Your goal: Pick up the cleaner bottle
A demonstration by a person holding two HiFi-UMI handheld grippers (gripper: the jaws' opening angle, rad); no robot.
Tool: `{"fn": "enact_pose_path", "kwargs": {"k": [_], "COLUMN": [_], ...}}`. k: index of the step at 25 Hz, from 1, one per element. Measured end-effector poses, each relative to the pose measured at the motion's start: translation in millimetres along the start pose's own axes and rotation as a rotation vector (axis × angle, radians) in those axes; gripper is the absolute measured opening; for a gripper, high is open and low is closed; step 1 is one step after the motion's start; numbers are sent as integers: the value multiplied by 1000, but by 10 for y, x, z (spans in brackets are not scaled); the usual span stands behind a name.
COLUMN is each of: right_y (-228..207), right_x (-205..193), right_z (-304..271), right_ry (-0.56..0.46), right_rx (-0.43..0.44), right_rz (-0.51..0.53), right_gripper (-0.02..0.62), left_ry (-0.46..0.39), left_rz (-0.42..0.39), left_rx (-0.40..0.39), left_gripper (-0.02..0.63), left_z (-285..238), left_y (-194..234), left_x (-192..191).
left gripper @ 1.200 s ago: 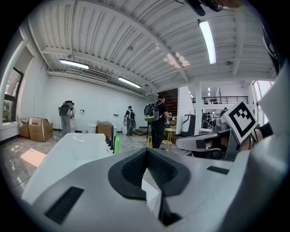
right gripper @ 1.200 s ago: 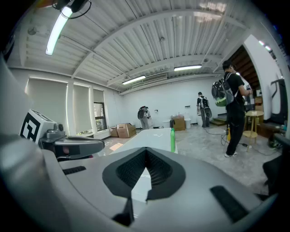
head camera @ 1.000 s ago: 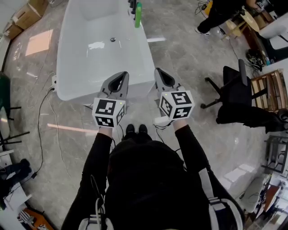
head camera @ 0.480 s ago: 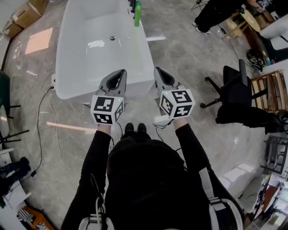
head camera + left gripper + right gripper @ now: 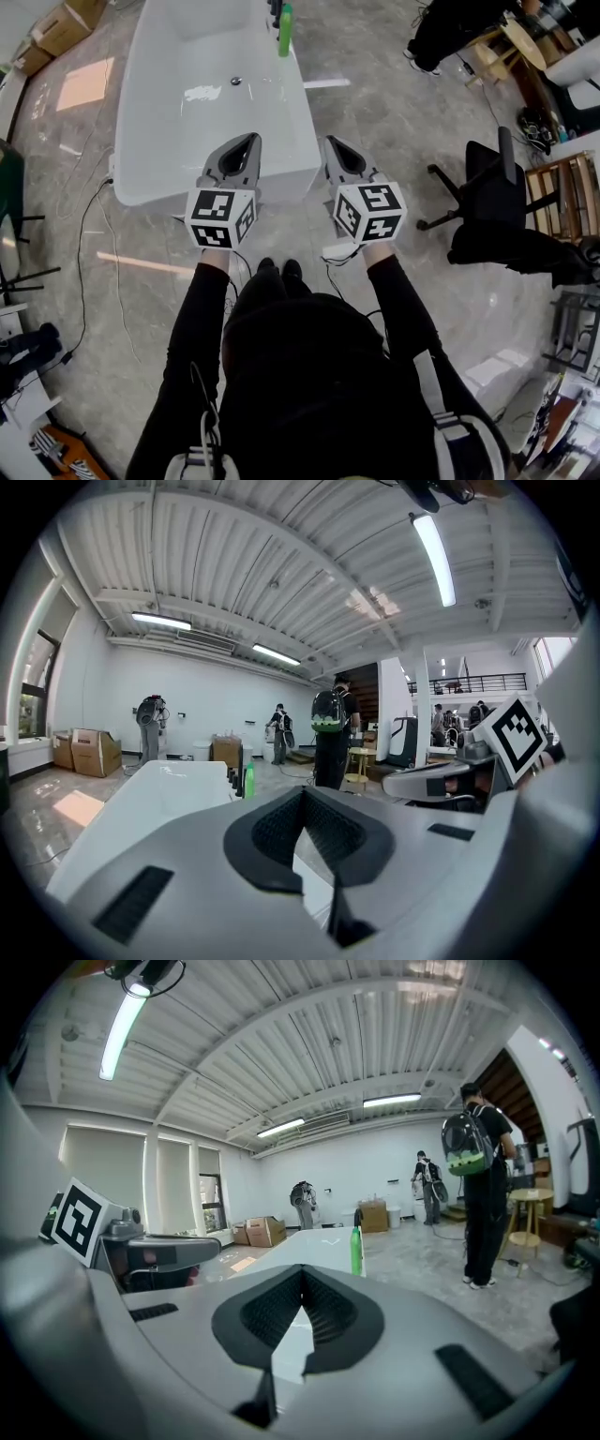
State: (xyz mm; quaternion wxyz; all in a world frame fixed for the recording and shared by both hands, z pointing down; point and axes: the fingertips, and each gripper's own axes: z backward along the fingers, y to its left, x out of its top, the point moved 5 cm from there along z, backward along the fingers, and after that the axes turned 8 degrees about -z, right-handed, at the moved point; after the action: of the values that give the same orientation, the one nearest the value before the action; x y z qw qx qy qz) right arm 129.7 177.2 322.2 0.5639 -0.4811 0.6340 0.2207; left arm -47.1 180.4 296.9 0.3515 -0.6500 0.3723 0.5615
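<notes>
Cleaner bottle point(image 5: 286, 30) upright at white tub point(image 5: 131, 141) far end, untouched; L gripper point(image 5: 253, 140), R gripper point(image 5: 331, 142) fingers fully shut, empty.

The long white table point(image 5: 164, 141) runs bare from its near end to the far end, broken only by a small round fitting point(image 5: 234, 82) midway. At the far right edge, dark things point(image 5: 276, 11) crowd just beside the green cleaner bottle point(image 5: 286, 30). Right of the table the floor point(image 5: 375, 103) lies open; the office chair point(image 5: 487, 178) stands well apart.

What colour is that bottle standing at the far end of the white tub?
The bottle is bright green; the right gripper view shows it best.
</notes>
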Motion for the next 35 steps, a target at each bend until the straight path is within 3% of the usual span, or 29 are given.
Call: {"fn": "enact_pose_path", "kwargs": {"k": [13,35], "right_y": [-146,-708], "right_x": [122,523], "right_z": [-342,-2019], "right_ry": [10,92], "right_rx": [11,-56], "right_rz": [18,57], "right_gripper": [2,2], "left_ry": [8,88], "left_rz": [-16,47], "left_rx": [27,20], "left_gripper": [8,8], "left_z": [-362,-1856], "left_y": [202,1223], "left_x": [98,-91]}}
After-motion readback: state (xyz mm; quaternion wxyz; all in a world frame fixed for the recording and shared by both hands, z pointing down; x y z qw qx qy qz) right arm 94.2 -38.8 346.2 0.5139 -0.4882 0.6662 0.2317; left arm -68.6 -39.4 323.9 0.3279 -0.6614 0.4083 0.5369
